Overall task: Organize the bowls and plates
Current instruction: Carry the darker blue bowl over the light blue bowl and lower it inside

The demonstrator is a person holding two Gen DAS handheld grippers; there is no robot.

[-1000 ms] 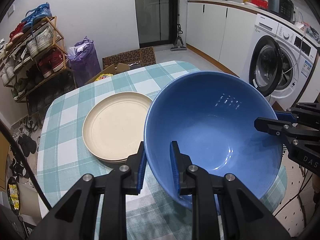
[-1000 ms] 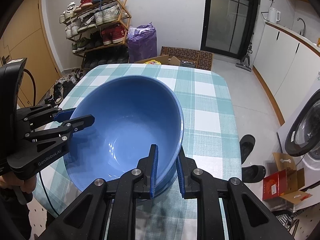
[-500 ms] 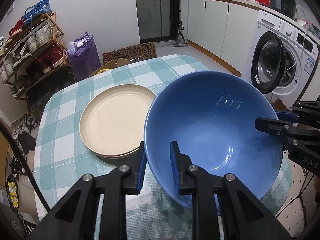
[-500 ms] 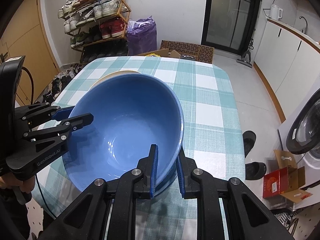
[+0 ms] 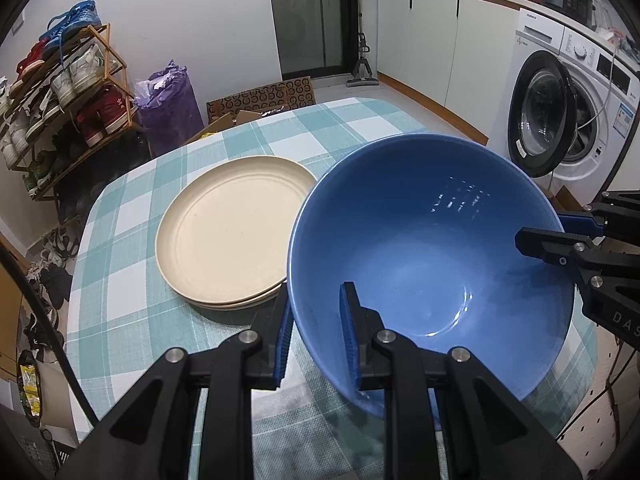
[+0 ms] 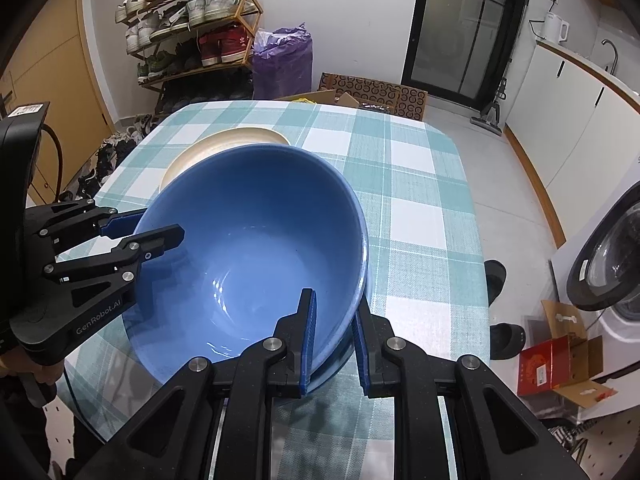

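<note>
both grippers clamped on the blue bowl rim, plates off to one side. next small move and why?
Probably carry the blue bowl sideways toward the cream plates, keeping it level. The left gripper and right gripper each pinch opposite rim sections, the bowl looks lifted off the checked tablecloth, and the stacked plates sit right beside it.

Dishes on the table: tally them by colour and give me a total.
Blue: 1, the bowl, its rim pinched by the left claw and the right claw.
Cream: at least 2, the plates stacked beside the bowl; two rims show at the stack's edge.
Total: at least 3 dishes.
</note>
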